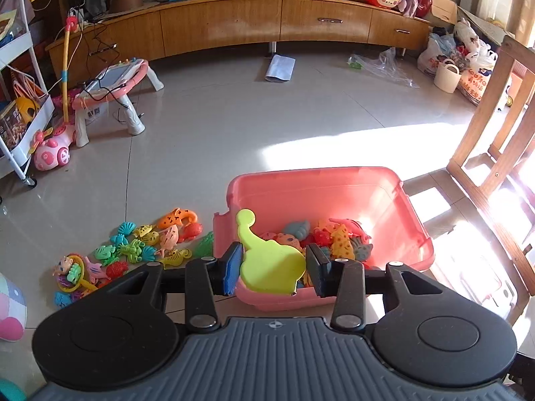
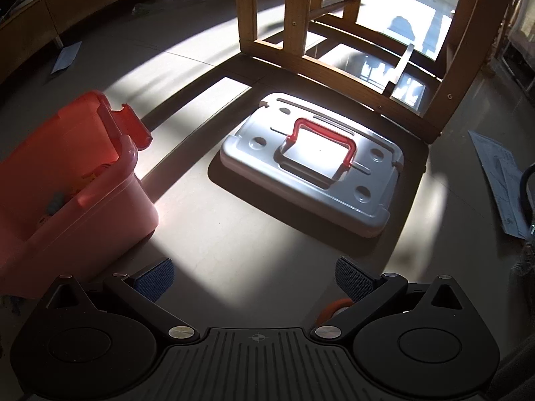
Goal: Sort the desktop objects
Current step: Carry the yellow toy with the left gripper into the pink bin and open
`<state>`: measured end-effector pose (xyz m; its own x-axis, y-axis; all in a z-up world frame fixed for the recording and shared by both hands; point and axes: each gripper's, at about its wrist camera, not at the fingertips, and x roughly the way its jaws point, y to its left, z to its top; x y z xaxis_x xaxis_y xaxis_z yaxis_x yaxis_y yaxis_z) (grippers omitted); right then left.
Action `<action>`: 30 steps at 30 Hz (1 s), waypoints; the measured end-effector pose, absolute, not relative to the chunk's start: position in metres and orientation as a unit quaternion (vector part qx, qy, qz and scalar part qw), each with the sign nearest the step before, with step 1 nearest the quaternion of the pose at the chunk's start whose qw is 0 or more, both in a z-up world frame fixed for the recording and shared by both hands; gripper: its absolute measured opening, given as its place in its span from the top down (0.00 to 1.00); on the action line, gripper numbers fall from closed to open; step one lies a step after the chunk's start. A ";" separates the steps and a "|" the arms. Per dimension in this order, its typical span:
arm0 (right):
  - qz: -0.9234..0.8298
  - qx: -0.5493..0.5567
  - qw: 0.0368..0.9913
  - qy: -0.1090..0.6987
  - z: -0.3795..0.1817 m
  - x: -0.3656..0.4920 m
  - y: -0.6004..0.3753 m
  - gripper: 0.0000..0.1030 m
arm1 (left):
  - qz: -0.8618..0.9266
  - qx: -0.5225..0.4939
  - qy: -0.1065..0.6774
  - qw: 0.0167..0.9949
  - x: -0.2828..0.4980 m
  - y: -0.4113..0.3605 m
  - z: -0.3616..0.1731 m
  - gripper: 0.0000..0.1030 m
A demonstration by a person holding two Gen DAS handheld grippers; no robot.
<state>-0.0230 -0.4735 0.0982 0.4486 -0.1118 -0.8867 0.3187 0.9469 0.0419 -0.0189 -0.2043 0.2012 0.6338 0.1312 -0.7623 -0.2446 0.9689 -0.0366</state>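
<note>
We hold a yellow-green dinosaur toy (image 1: 267, 264) pinched in the left gripper (image 1: 274, 267), low centre of frame, over the near rim of the pink bin (image 1: 414, 234), so we judge the drop step is in hand: next, ease forward past the rim and release. More sea toys (image 1: 140, 244) wait at lower left. The right gripper (image 2: 254, 277) stands spread and empty over bare floor, the grey lid (image 2: 311, 167) well ahead, chair legs (image 2: 294, 33) beyond.

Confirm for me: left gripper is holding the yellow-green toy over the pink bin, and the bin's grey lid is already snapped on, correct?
Not quite. The left gripper does hold the yellow-green toy over the pink bin, but the grey lid is off, lying on the floor beside the bin, as the right wrist view shows.
</note>
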 end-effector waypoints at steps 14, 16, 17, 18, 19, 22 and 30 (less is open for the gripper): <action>-0.123 0.088 0.849 0.507 0.085 -0.015 -0.465 0.01 | 0.056 -0.068 0.445 0.891 0.036 -0.242 0.169 0.59; -0.125 0.088 0.846 0.510 0.078 -0.011 -0.465 0.01 | 0.051 -0.062 0.449 0.890 0.048 -0.246 0.160 0.59; -0.127 0.090 0.844 0.513 0.074 -0.009 -0.466 0.01 | 0.048 -0.063 0.452 0.889 0.055 -0.248 0.156 0.59; -0.130 0.091 0.843 0.514 0.071 -0.007 -0.467 0.01 | 0.046 -0.065 0.454 0.887 0.062 -0.249 0.151 0.59; -0.132 0.093 0.843 0.514 0.068 -0.005 -0.467 0.01 | 0.044 -0.066 0.457 0.886 0.067 -0.250 0.148 0.59; -0.135 0.089 0.841 0.516 0.059 0.004 -0.466 0.01 | 0.037 -0.063 0.465 0.882 0.088 -0.252 0.133 0.59; -0.139 0.073 0.844 0.513 0.049 0.029 -0.468 0.01 | 0.042 -0.077 0.509 0.856 0.138 -0.243 0.087 0.59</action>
<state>0.0294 -0.4680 0.0491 0.4351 -0.1601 -0.8860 0.3091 0.9508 -0.0200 0.1378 -0.2428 0.0866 0.4782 -0.0071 -0.8782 -0.1494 0.9847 -0.0893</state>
